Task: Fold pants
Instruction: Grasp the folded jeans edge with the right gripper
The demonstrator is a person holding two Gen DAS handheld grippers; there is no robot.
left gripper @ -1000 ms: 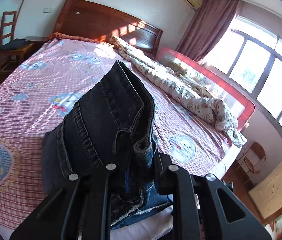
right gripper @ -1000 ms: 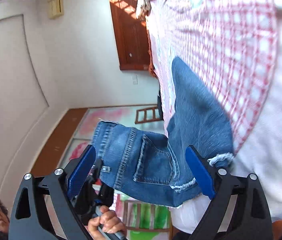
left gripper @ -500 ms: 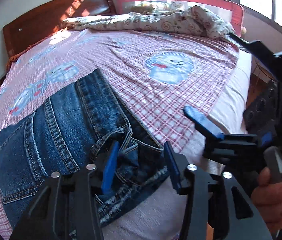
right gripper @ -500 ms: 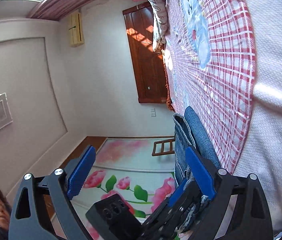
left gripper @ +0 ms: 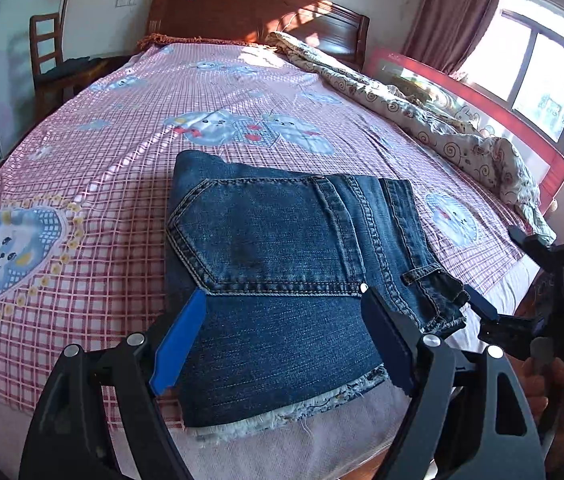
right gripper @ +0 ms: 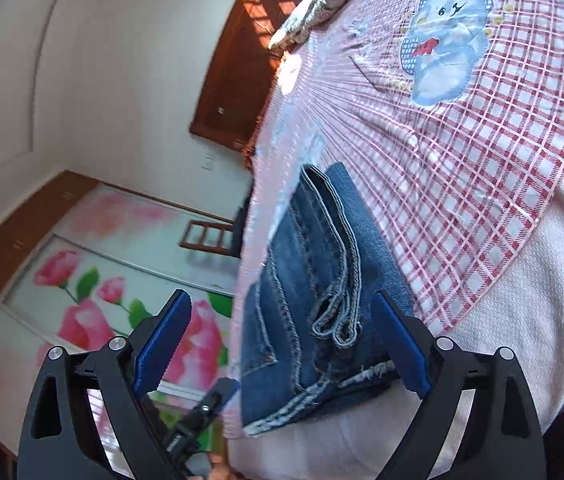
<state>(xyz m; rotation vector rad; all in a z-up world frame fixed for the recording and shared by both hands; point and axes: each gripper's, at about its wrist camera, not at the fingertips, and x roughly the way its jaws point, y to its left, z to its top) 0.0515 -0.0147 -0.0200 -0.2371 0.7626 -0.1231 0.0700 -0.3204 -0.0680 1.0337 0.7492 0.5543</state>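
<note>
The room was a sunlit bedroom, and the working surface was a wide bed under a pink-and-white checked bedsheet with cartoon bear prints (left gripper: 122,200), backed by a dark wooden headboard (left gripper: 258,8). A second before, the blue denim jeans hung bunched and clamped in the left gripper above the sheet; now the folded blue denim jeans (left gripper: 282,272) lay flat near the foot edge of the bed, back pocket up, the frayed hem reaching onto the bare white mattress edge (left gripper: 321,440).

The left gripper (left gripper: 282,344) had its jaws opening, the blue pads standing apart over the near part of the denim with neither pad pressing on it. The right gripper (right gripper: 282,344) stood wide apart as before, holding nothing, and the folded stack lay ahead of it between its pads without touching them. Its view was rolled, so the bed ran up the right side.

A crumpled cream quilt with swirl print (left gripper: 421,120) lay along the far side of the bed beside a red bed rail (left gripper: 481,96). A wooden chair (left gripper: 48,60) stood by the wall at the left. The right gripper and the person's hand (left gripper: 553,392) holding it showed at the right edge of the left view.
</note>
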